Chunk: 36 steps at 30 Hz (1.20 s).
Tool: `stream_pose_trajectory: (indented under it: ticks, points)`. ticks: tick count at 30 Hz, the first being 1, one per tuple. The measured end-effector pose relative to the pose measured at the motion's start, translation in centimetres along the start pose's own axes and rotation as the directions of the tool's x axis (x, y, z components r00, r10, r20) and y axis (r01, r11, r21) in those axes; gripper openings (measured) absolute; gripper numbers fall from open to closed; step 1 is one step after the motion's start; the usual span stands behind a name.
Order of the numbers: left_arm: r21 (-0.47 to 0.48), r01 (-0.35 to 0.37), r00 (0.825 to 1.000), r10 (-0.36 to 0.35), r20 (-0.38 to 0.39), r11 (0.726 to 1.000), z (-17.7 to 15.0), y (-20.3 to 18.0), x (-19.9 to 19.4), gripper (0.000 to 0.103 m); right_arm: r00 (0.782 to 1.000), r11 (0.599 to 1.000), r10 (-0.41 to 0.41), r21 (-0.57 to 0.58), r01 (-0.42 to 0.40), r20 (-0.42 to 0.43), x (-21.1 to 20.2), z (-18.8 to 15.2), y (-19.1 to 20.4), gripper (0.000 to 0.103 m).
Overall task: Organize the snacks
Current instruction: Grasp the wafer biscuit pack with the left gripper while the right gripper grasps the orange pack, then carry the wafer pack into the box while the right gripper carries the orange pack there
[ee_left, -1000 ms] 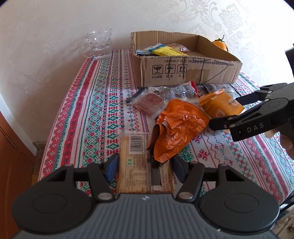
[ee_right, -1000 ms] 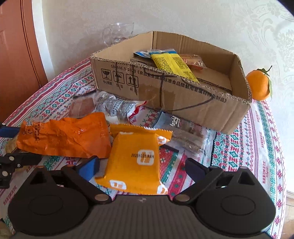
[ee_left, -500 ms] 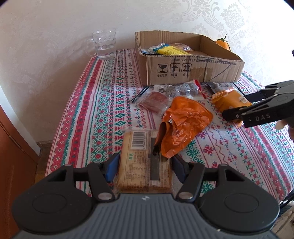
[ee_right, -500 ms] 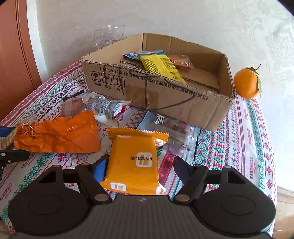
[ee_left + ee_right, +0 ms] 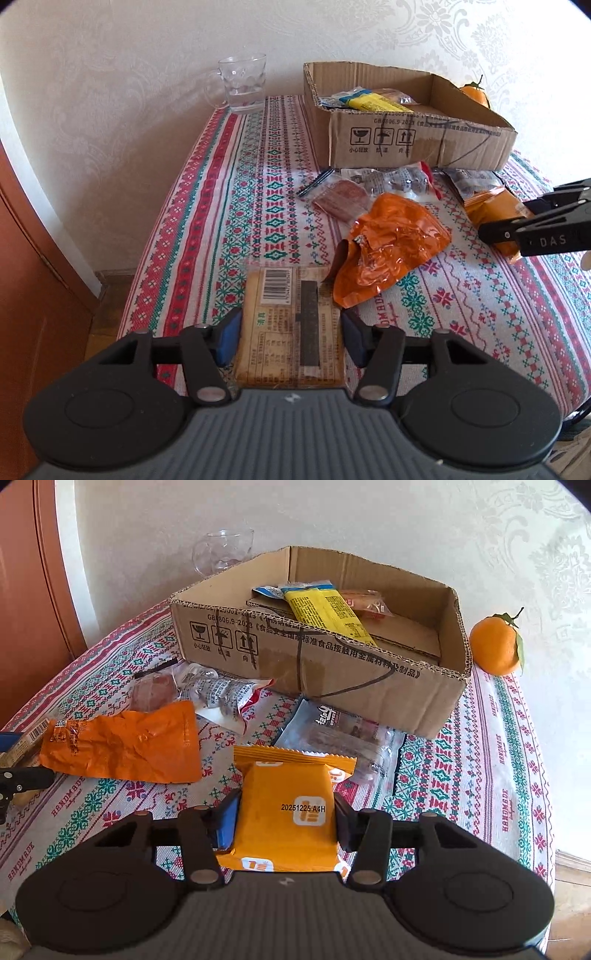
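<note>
Snacks lie scattered on the striped, embroidered tabletop [image 5: 236, 206] in front of the open brown cardboard box [image 5: 332, 672], which already holds a yellow wrapped bar [image 5: 325, 613] and a clear-wrapped pastry [image 5: 365, 602]. Between the left gripper [image 5: 290, 332] fingers sits a flat tan cracker packet with a barcode [image 5: 288, 325], face down, its far corner just under a crumpled orange foil bag [image 5: 388, 251]. Over on the right, the right gripper [image 5: 282, 821] has a plump orange pillow-pack stamped with a date code [image 5: 288, 805]. Compared with a second ago, both sets of jaws have narrowed right in: the right ones were spread wide around the pack, and now the pads press its sides; the left ones, too, now touch both edges of the tan packet. Both packets look lifted a little clear of the cloth, though I can't be certain. A clear glass mug [image 5: 243, 86] and an orange tangerine with a leaf [image 5: 495, 646] flank the box.
</note>
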State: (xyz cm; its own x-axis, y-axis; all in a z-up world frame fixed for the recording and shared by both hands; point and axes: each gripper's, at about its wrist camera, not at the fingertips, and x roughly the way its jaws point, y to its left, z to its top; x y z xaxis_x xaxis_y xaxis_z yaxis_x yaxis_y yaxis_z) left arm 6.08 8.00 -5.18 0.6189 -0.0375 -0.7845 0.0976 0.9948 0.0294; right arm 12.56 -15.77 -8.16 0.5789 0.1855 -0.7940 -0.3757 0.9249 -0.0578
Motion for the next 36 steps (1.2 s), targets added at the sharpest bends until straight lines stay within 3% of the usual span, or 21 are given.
stream_pose_trajectory:
  ticks: [16, 36]
  points:
    - [0.02, 0.038, 0.999, -0.037, -0.021, 0.999, 0.2, 0.3, -1.2, 0.054, 1.0, 1.0, 0.006, -0.01, -0.006, 0.005, -1.0, 0.1, 0.0, 0.054]
    - [0.081, 0.045, 0.998, -0.048, 0.048, 0.996, 1.5, 0.4, -5.5, 0.054, 0.999, 0.999, 0.007, -0.045, -0.005, 0.05, -3.7, -0.2, -0.2, 0.054]
